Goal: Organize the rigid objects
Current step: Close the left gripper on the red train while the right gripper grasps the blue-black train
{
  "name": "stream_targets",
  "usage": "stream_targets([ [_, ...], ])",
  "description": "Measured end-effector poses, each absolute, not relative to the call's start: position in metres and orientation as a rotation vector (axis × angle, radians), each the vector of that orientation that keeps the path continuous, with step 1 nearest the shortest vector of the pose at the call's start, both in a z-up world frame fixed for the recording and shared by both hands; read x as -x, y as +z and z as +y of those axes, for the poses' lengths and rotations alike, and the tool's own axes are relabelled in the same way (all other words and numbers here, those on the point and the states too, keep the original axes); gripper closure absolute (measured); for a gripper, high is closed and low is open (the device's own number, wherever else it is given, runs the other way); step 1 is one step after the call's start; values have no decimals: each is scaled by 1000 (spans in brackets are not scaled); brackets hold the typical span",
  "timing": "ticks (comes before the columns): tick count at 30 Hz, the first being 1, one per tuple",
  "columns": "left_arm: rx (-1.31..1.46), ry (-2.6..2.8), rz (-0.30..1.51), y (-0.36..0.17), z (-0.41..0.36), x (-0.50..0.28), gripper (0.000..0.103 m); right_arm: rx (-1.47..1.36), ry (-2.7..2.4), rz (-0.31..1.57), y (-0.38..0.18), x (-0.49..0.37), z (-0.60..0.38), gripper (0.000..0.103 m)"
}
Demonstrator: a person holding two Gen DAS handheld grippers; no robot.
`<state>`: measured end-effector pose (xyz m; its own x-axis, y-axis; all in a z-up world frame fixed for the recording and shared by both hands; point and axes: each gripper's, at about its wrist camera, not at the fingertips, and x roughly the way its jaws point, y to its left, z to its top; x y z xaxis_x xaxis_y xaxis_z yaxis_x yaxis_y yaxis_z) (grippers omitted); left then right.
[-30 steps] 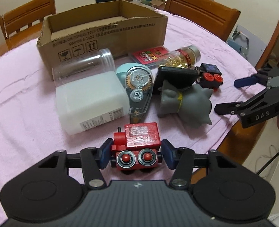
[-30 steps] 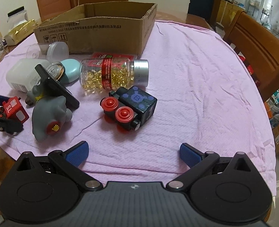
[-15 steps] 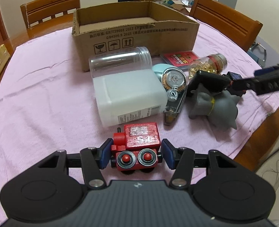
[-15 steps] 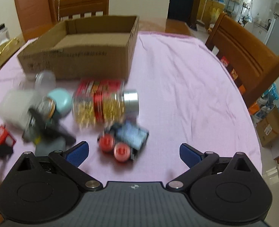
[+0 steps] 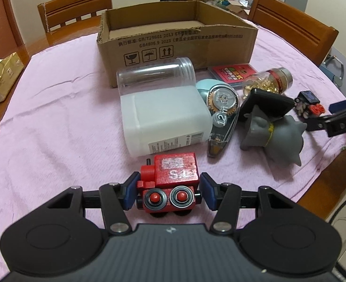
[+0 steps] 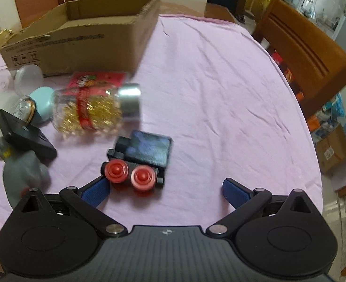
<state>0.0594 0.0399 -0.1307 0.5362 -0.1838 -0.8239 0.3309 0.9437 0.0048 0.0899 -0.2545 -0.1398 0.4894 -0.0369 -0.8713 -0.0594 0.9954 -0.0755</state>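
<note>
The cardboard box (image 5: 177, 44) stands at twelve o'clock on the pink cloth (image 5: 55, 122), light and open-topped. The red toy train (image 5: 170, 185), at six o'clock in the left view, looks hard, light and flat-sided, so gripping its flanks suits it. The left gripper (image 5: 169, 191) is clamped on it. The right gripper (image 6: 165, 189) is spread wide, empty, with the blue toy train (image 6: 147, 155) just ahead at eleven o'clock.

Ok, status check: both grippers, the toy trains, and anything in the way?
Left gripper shut on red train. Right gripper open, closing on black train. Clear jar and white container lie before cardboard box.
</note>
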Motion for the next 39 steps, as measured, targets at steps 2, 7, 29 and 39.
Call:
stream_targets([
  [2,-164,-296,959,-131,39,-59,48,96,19,1062,-141,-88,-261,0],
  [7,-157,-286,962,-131,37,-59,41,135,86,1037,-138,-87,-252,0],
  [29,-118,-260,991,-129,45,-63,45,166,129,1016,-134,-105,-226,36],
  [39,-125,-259,997,-129,45,-65,48,194,128,1028,-132,-106,-223,38],
])
